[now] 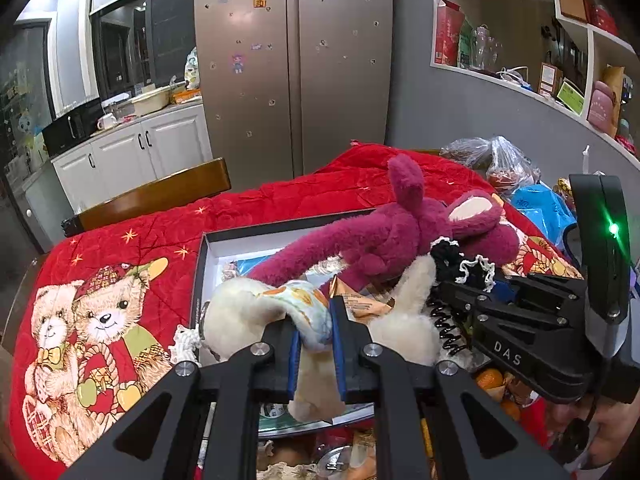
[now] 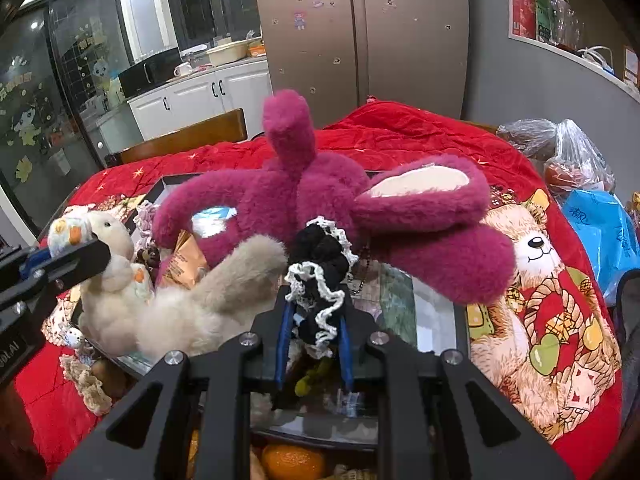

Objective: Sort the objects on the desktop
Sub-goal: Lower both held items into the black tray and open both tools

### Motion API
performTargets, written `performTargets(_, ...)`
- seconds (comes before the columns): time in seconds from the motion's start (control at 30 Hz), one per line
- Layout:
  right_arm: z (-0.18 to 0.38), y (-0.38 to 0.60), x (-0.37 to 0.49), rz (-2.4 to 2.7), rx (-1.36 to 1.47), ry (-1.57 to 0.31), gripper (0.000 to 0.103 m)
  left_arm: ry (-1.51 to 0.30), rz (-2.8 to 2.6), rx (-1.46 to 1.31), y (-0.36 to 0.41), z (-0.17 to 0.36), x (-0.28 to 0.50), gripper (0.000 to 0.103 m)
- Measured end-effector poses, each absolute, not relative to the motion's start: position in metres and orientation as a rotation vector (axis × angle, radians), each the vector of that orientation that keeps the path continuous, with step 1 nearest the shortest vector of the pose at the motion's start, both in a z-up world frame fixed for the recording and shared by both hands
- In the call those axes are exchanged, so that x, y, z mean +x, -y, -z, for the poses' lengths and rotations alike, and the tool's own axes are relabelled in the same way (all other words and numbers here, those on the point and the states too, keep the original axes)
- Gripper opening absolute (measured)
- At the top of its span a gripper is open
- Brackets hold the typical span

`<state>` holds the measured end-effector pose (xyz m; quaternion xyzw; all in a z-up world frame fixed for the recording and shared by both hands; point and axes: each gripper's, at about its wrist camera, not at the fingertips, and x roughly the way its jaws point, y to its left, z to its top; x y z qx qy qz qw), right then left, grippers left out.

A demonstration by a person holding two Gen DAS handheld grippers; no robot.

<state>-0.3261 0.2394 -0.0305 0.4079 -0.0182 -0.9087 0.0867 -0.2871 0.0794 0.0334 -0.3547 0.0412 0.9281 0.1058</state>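
We are pinching a patterned cloth piece point(image 1: 308, 316) of the cream plush toy point(image 1: 240, 320) in the left hand-held gripper point(image 1: 314, 344), and clamping a black lace-trimmed scrunchie point(image 2: 320, 276) in the right hand-held gripper point(image 2: 314, 344) (jaws narrow). Both things are lying over the shallow box point(image 1: 256, 232) on the red-quilted bench point(image 1: 160, 224). Beyond, a magenta plush bunny point(image 2: 320, 196) is sprawling across the box.

A table bears a red quilt point(image 1: 248, 216) printed with teddy bears. On the quilt lies a shallow black-rimmed box point(image 1: 280, 226), and beside it at the far right sit plastic bags point(image 1: 508, 164), clear and blue.
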Motion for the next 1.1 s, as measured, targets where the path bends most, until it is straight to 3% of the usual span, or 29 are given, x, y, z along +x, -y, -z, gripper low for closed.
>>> performTargets(0.03,0.03,-0.24,-0.326,2.716,1.212,0.059,0.023,-0.117,-2.734,-1.048,-0.079,-0.033,-0.287,0.016)
performTargets(0.1,0.031,-0.241,-0.327,2.725,1.217,0.046,0.023,-0.124,-2.73,-1.053,-0.079,-0.034,-0.287,0.032)
performTargets(0.17,0.028,-0.241,-0.326,2.736,1.213,0.036,0.024,-0.13,-2.733,-1.036,-0.079,-0.036,-0.284,0.061)
performTargets(0.2,0.026,-0.242,-0.326,2.742,1.208,0.032,0.028,-0.127,-2.739,-1.022,-0.079,-0.038,-0.282,0.064)
performTargets(0.27,0.021,-0.24,-0.322,2.774,1.186,-0.011,0.062,-0.109,-2.736,-0.975,-0.078,-0.044,-0.278,0.073)
performTargets(0.33,0.016,-0.238,-0.319,2.813,1.159,-0.044,0.086,-0.074,-2.71,-0.918,-0.075,-0.052,-0.273,0.079)
performTargets(0.37,0.013,-0.238,-0.317,2.834,1.148,-0.049,0.095,-0.064,-2.711,-0.894,-0.074,-0.056,-0.27,0.082)
performTargets(0.43,0.008,-0.239,-0.315,2.853,1.141,-0.046,0.103,-0.053,-2.733,-0.858,-0.073,-0.064,-0.267,0.085)
performTargets(0.57,0.0,-0.237,-0.312,2.863,1.134,-0.07,0.103,-0.012,-2.771,-0.829,-0.065,-0.073,-0.266,0.092)
performTargets(1.1,-0.014,-0.246,-0.309,2.865,1.096,-0.032,0.103,-0.116,-2.828,-0.897,-0.063,-0.074,-0.267,0.093)
